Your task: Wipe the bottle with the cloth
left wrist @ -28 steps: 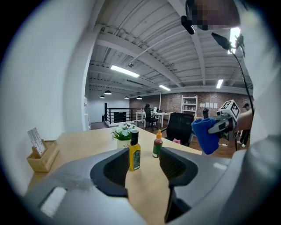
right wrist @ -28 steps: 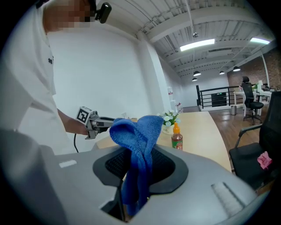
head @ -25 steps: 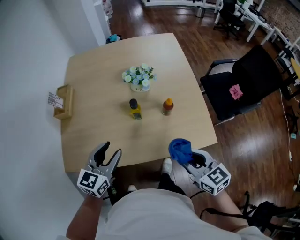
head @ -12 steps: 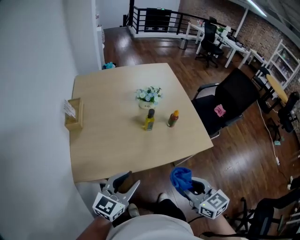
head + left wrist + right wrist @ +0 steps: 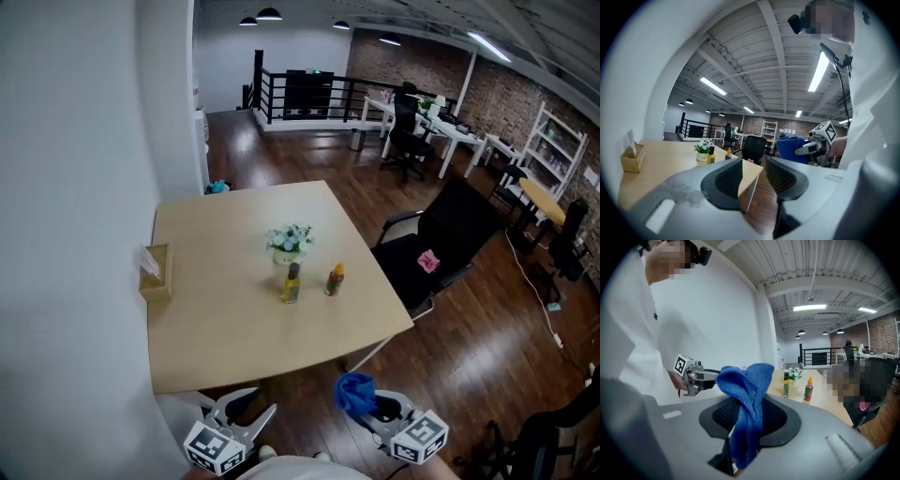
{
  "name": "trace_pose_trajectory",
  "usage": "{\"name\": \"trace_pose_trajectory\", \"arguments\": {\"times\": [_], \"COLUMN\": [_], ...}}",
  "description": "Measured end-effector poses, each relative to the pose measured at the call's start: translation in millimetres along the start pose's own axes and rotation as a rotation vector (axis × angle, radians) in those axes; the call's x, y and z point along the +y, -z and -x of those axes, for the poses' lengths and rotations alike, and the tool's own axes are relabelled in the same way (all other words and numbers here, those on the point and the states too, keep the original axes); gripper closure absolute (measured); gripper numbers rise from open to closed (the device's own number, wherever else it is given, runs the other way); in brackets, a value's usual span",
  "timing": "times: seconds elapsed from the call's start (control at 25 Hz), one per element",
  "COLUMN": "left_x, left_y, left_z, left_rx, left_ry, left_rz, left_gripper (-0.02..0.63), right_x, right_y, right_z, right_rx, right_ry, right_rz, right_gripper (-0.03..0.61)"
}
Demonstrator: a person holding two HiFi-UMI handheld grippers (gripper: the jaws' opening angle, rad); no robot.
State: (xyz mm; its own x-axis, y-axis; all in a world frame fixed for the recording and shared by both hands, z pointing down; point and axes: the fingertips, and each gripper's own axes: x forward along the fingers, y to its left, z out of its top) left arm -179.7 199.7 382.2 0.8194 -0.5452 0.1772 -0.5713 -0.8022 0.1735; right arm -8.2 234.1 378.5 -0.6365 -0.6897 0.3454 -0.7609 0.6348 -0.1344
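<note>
Left gripper (image 5: 754, 177): Its jaws have just been closing. A small gap is left between them, and nothing is in it.
Right gripper (image 5: 750, 420): Its jaws pinch the blue cloth (image 5: 749, 390). The cloth sticks up from them in a soft bunch.
Bottles: Two stand close together near the middle of the desk (image 5: 216, 323), just in front of a little pot of flowers (image 5: 289, 243). One is a yellow bottle (image 5: 291, 283) with a black cap. The other is a darker bottle with an orange cap (image 5: 334, 279). The task does not say which one gets wiped.
What changed: A second ago both grippers were right at the near edge of the desk, and the bottles looked close. Now the desk looks farther away. Both grippers are back off the edge, over the wood floor.
Cloth and bottles: They are well apart. Nothing touches either bottle.
What it means: It looks like wiping has not started yet. The left jaws hold no bottle, and the cloth is far from both. The person would likely need to come back to the desk, grab a bottle with the left jaws, and then rub it with the cloth.
</note>
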Motion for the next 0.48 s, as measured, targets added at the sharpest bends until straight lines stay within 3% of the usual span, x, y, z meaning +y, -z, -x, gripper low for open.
{"name": "trace_pose_trajectory", "arguments": {"times": [0.48], "left_x": [-36.4], "left_y": [-25.7], "left_z": [-12.6], "left_rx": [-0.023], "left_ry": [0.020], "left_rz": [-0.032], "left_gripper": [0.446], "right_x": [-6.8], "right_y": [3.6], "right_z": [40.2], "right_rx": [-0.050], "right_ry": [0.020], "right_rz": [-0.034], "right_gripper": [0.457]}}
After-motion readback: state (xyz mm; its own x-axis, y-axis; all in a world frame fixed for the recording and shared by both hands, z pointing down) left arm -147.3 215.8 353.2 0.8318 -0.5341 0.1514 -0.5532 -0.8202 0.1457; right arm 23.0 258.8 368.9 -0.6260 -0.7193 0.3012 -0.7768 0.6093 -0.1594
